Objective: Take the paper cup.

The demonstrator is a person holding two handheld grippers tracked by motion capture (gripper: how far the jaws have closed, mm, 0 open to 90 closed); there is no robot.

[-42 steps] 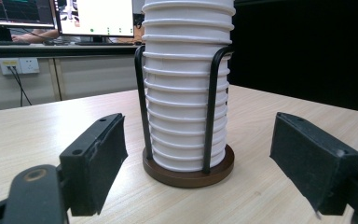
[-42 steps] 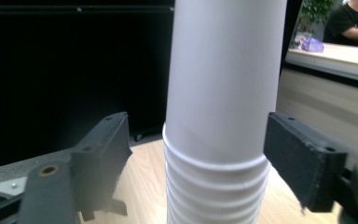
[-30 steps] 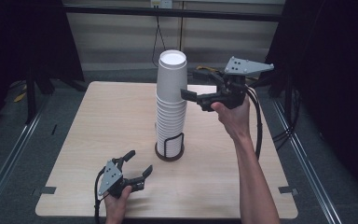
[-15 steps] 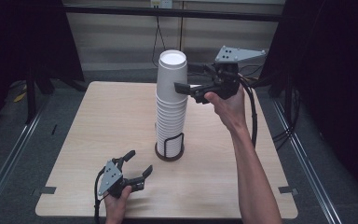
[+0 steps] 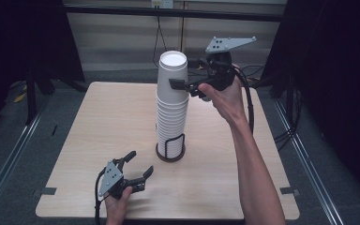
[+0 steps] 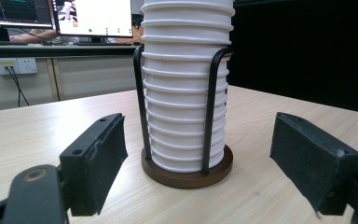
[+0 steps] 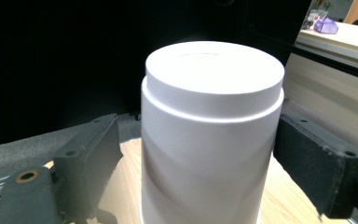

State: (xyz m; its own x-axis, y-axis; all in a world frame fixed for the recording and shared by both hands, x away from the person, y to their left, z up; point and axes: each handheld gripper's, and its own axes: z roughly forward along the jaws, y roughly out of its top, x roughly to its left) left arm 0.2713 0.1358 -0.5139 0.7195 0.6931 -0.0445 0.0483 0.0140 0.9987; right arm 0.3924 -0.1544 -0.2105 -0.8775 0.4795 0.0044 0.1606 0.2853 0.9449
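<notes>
Wooden table carried the white cup stack upright in its wire holder, centred. Your right gripper straddled the top cup, jaws apart and not pressing; you needed to close squarely and lift straight. Your left gripper lay wide and empty near the front edge.

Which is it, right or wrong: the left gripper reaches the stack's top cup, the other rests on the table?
Wrong: the right gripper reaches the stack's top cup; the left gripper rests on the table, as the high view shows.
</notes>
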